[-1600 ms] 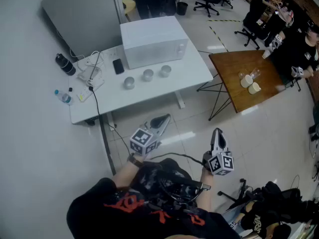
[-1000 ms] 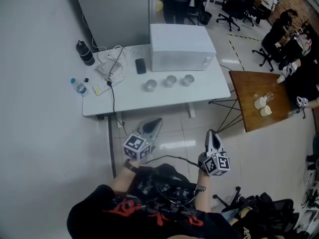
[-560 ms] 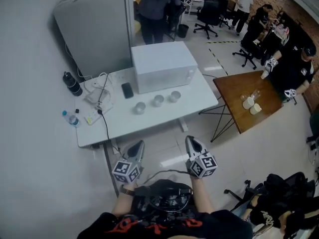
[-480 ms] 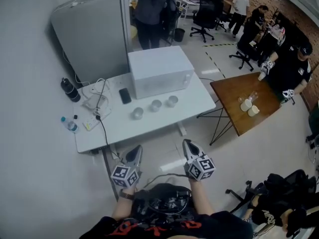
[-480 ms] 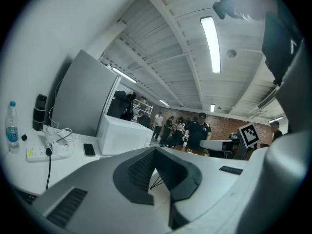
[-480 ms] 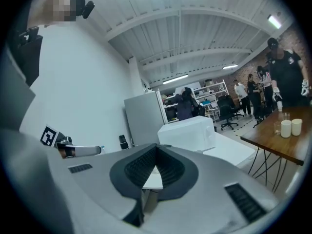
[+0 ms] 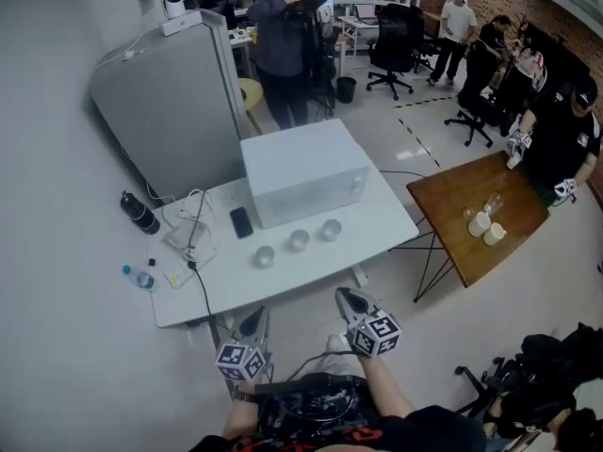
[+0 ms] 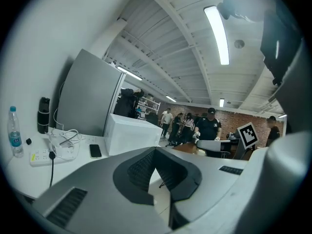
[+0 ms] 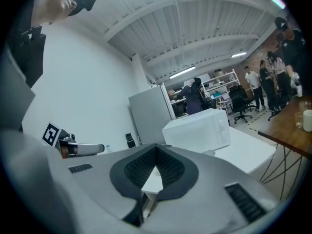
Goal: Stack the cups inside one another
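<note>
Head view, desk: a white desk (image 7: 382, 226) stands ahead of the person, well apart from both tools; a white microwave (image 7: 303, 172) sits at its far side.
Head view, cups: the left cup (image 7: 264, 256), middle cup (image 7: 299, 240) and right cup (image 7: 330, 229) stand upright in a slanting row just in front of the microwave; they are near one another but apart; none is nested.
Head view, cup appearance: small, pale grey, mouths upward; seemingly alike in size; finer detail is too small to tell.
Head view, tools: the left hand-held gripper (image 7: 255, 318) and right hand-held gripper (image 7: 345, 298) are held low by the person's body, jaws pointing towards the desk; neither is near a cup.
Head view, other items: a phone (image 7: 242, 222), black bottle (image 7: 139, 213), water bottle (image 7: 141, 278) and power strip (image 7: 184, 252) lie on the desk's left part.
Left gripper view, jaws: the tips meet, with nothing between them; only a bare wedge opens behind the tips; no cup shows.
Right gripper view, jaws: the tips are together and empty; the desk shows through the wedge; a pale round shape before the microwave is probably a cup.
Step in hand (judgement): approach; stacking has not begun.
Doing it well (judgement): part the jaws before reaching; take an end cup by its wall near the rim; keep it upright; lower it squarely into its neighbour; steady the receiving cup with the other tool, since light cups may slide or tip.
</note>
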### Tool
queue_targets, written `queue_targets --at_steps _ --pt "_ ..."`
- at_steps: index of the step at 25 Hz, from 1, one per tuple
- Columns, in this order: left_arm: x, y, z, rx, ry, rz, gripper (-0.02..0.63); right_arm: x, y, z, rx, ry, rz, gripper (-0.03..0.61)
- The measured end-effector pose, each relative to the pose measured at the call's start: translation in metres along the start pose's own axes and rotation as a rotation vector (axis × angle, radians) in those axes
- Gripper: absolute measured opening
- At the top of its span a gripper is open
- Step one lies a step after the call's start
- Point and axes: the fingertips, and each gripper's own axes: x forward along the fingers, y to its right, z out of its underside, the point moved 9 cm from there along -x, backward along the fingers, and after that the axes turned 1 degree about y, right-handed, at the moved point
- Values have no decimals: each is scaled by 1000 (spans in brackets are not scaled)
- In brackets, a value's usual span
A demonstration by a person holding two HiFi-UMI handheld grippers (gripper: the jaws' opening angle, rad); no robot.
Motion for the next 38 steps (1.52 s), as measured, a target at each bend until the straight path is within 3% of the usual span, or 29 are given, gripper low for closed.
queue_targets --at_steps 9,16,19,24,32,38 --pt "96 30 -23 17 -3 -33 2 39 94 -37 4 -28 -84 6" --pt "127 42 -39 116 -54 -77 2 71 131 -40 81 -44 -152 6" --pt "136 43 -42 116 -70 -78 2 88 141 -40 107 -58 -167 6" --pt "144 20 -34 81 -101 -87 2 103 138 -33 115 -90 -152 6" --pt "154 -62 -48 97 -12 -56 2 154 120 -48 58 -11 -61 6" --pt "141 -109 -50 44 -2 -45 2 185 94 -54 -7 -49 -8 6"
